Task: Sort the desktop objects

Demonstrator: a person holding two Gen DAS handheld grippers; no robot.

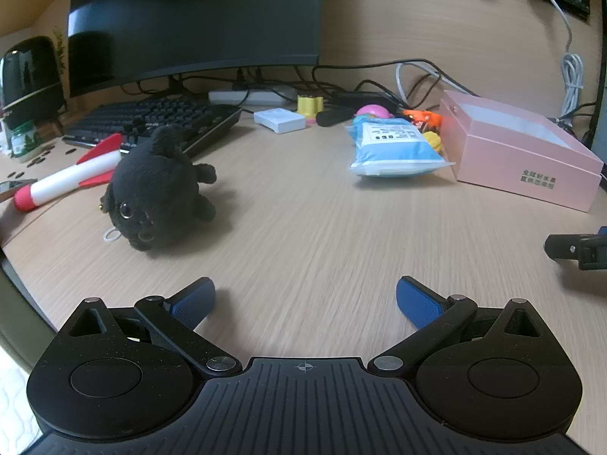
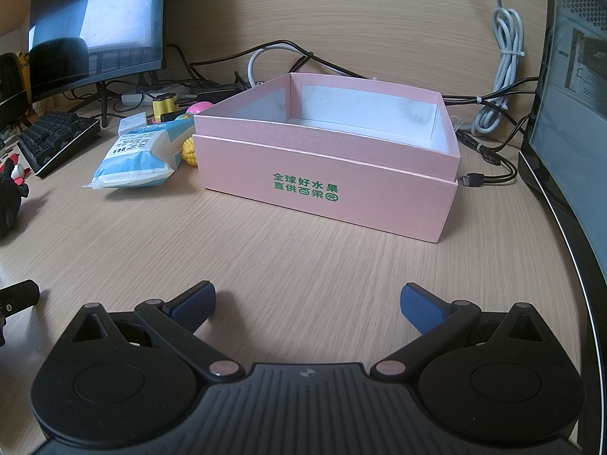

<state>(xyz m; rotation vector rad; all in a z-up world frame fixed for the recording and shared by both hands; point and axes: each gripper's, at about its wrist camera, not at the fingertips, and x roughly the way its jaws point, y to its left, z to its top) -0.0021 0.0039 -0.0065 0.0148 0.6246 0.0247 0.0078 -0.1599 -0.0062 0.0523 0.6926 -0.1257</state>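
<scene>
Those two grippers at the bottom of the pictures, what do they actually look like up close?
Both look alike. The left gripper and right gripper are matte black plastic, with a ribbed centre plate bearing a small crosshair mark, two round hubs, and hinged linkage arms joined by silver pins. Each finger ends in a flat blue textured pad. No cables, sleeves or hands show in either view.

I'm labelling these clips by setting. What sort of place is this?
Most likely a home or office computer desk. A dark monitor stands over a black keyboard on a wood-grain desktop, with cables trailing behind an open pink box.
</scene>
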